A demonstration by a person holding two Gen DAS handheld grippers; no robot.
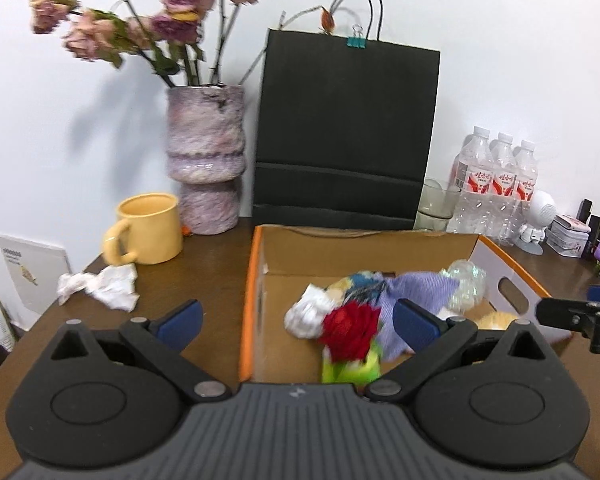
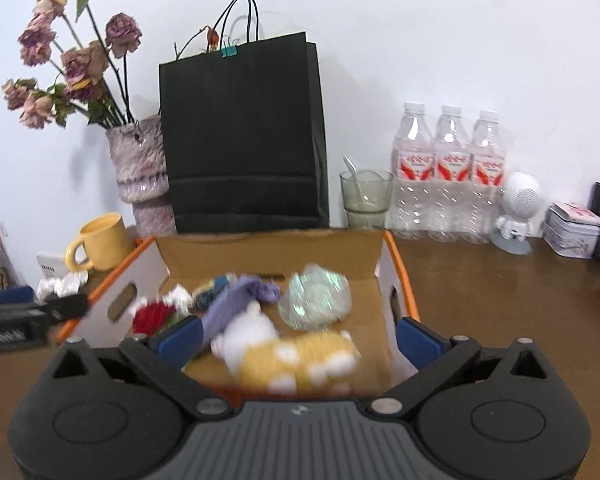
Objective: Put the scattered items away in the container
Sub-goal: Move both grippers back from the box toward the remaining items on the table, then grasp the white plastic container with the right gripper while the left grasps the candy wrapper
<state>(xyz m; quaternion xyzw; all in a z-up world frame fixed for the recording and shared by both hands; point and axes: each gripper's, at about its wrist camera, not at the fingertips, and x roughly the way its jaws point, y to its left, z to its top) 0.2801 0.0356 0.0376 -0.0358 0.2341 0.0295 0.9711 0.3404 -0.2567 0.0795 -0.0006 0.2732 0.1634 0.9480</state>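
Observation:
An open cardboard box (image 1: 256,280) with orange rims stands on the brown table; it also shows in the right wrist view (image 2: 392,256). Inside lie a red knitted flower (image 1: 350,330), a white paper ball (image 1: 306,314), a purple cloth (image 1: 412,294), a shiny wrapper (image 2: 316,296) and a yellow-and-white plush toy (image 2: 296,356). My left gripper (image 1: 298,320) is open and empty above the box's left wall. My right gripper (image 2: 298,334) is open and empty above the box, over the blurred plush toy. A crumpled white paper (image 1: 102,286) lies on the table left of the box.
Behind the box stand a black paper bag (image 1: 346,128), a vase of dried roses (image 1: 206,160), a yellow mug (image 1: 148,228), a glass (image 2: 366,194) and three water bottles (image 2: 448,172). A small white figure (image 2: 518,212) and a tin (image 2: 572,234) sit at the right.

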